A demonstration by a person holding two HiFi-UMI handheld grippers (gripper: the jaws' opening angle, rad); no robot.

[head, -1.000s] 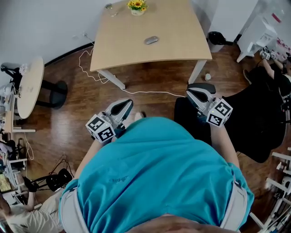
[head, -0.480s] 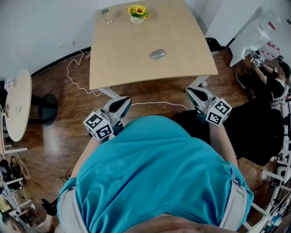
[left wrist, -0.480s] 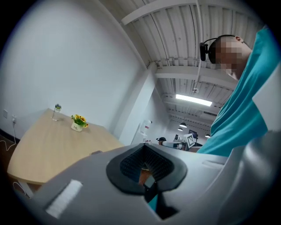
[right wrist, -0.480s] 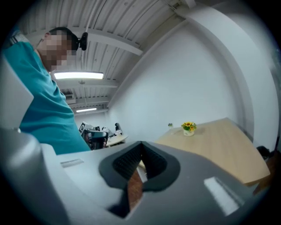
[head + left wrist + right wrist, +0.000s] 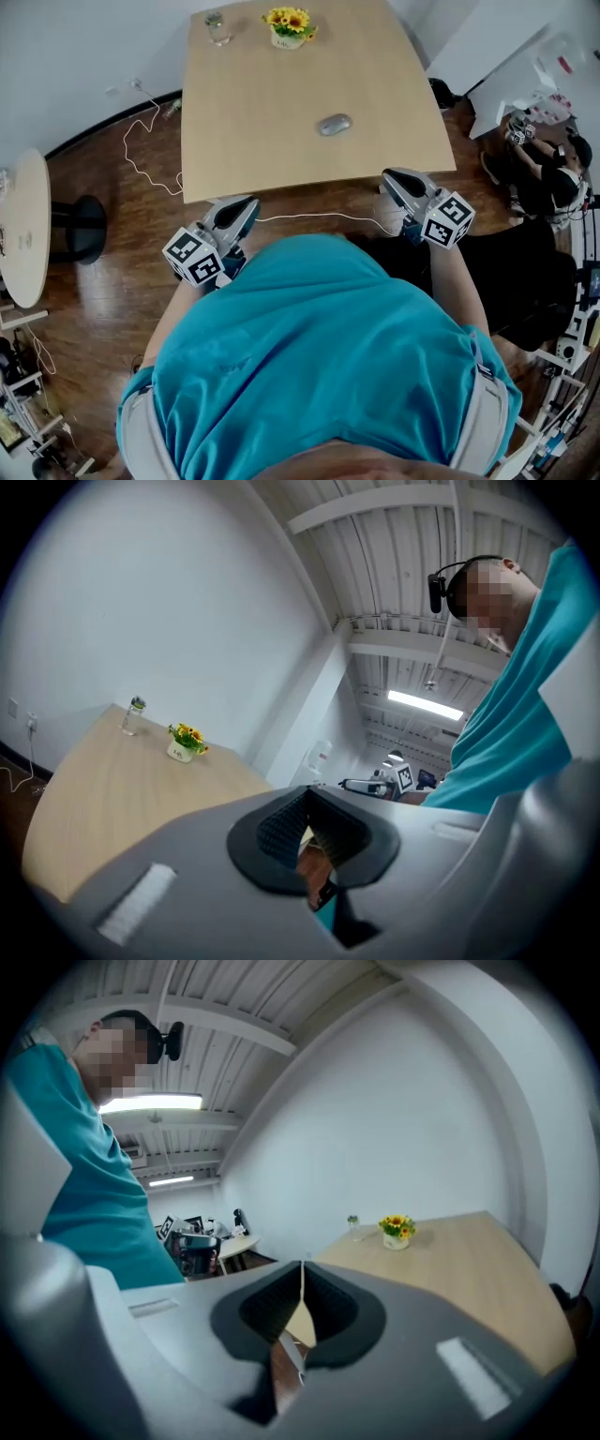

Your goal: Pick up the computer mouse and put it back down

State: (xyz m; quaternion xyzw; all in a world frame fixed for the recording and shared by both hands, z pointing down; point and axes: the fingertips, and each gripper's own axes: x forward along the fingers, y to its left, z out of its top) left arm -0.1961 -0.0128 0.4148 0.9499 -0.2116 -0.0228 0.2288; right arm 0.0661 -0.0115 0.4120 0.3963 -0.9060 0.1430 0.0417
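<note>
The grey computer mouse (image 5: pixel 334 124) lies on the light wooden table (image 5: pixel 244 122), right of its middle. My left gripper (image 5: pixel 246 202) hangs in the air at the table's near edge, left of the mouse and well short of it; its jaws are shut with nothing between them. My right gripper (image 5: pixel 390 175) hovers near the table's front right corner, also short of the mouse, shut and empty. Both gripper views look across the tabletop (image 5: pixel 103 780) (image 5: pixel 469 1260); the mouse does not show in either.
A pot of yellow flowers (image 5: pixel 289 23) and a small glass jar (image 5: pixel 217 26) stand at the table's far edge. A white cable (image 5: pixel 150 141) trails on the wood floor. A round white table (image 5: pixel 19 225) and a black base (image 5: pixel 80 230) are left. A black chair (image 5: pixel 525 281) is right.
I have walked toward the table: it has drawn nearer in the head view, and both grippers, before over open floor, now hang at its near edge. Both stay shut.
</note>
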